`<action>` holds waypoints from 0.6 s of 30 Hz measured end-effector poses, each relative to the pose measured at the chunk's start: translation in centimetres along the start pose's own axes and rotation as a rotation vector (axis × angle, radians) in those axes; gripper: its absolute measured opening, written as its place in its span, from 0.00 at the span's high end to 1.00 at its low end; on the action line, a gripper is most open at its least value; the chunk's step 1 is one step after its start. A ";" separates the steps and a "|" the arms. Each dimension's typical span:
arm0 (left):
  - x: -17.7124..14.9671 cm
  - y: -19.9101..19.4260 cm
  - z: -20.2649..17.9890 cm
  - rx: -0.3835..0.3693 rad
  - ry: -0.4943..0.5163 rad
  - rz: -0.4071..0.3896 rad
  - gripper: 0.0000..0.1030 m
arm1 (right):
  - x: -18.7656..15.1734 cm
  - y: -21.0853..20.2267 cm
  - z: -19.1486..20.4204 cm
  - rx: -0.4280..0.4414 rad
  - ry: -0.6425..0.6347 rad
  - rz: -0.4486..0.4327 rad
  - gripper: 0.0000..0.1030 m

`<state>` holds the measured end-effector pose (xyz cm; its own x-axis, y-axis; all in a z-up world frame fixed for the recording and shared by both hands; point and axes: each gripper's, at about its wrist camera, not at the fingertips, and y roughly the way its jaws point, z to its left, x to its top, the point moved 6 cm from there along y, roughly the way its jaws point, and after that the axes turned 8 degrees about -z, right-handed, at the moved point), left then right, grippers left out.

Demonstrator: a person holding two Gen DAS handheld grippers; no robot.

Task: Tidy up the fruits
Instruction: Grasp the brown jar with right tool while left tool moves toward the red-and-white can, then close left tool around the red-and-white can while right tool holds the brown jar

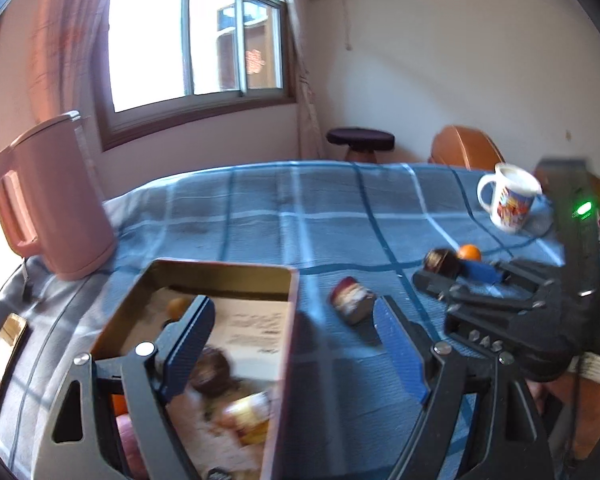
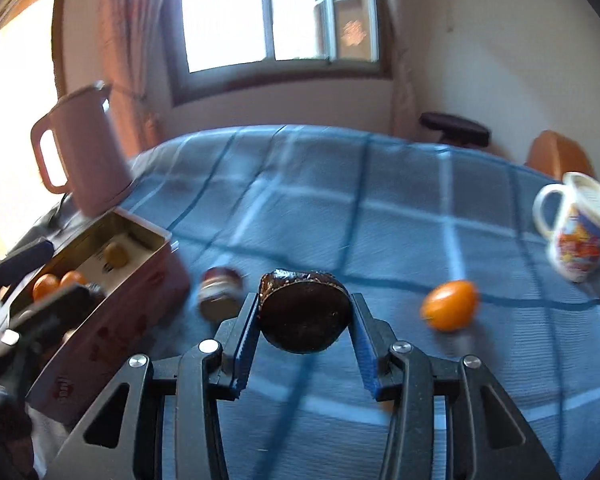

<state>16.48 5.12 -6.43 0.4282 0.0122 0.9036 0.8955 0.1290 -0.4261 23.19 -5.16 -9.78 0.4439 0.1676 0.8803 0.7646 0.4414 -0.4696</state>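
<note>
My right gripper (image 2: 305,300) is shut on a dark round fruit (image 2: 304,312), with a pad pressing on each side, just above the blue checked cloth. In the left wrist view the same fruit (image 1: 440,262) shows at the tip of that gripper. An orange kumquat (image 2: 452,304) lies to its right. A small red-and-white item (image 2: 220,292) lies on its side between the fruit and the open tin (image 2: 112,320). My left gripper (image 1: 294,308) is open over the tin's right wall (image 1: 288,320), one finger inside and one outside. The tin holds a dark fruit (image 1: 210,372) and small orange ones (image 2: 46,284).
A pink jug (image 1: 52,200) stands behind the tin at the left. A printed white mug (image 2: 576,228) stands at the right. Beyond the far edge of the table are a dark stool (image 1: 360,138) and an orange chair back (image 1: 466,148). A phone (image 1: 4,356) lies at the left edge.
</note>
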 end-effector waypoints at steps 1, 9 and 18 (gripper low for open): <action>0.0 0.9 -0.8 -0.005 0.013 0.018 0.20 | 0.1 -0.3 -0.8 -0.015 0.010 -0.011 0.56; -0.1 6.0 -5.6 -0.058 0.101 0.149 0.42 | 0.7 -1.8 -3.8 -0.021 0.083 -0.074 0.56; -1.6 9.2 -6.1 -0.054 0.093 0.242 0.43 | 0.7 -2.2 -3.8 -0.016 0.072 -0.092 0.56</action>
<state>24.77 0.22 -12.01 0.6379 -0.0553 0.7682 0.7697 0.0800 -0.6334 23.57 -9.34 -8.35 0.4032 0.0627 0.9130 0.8111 0.4374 -0.3883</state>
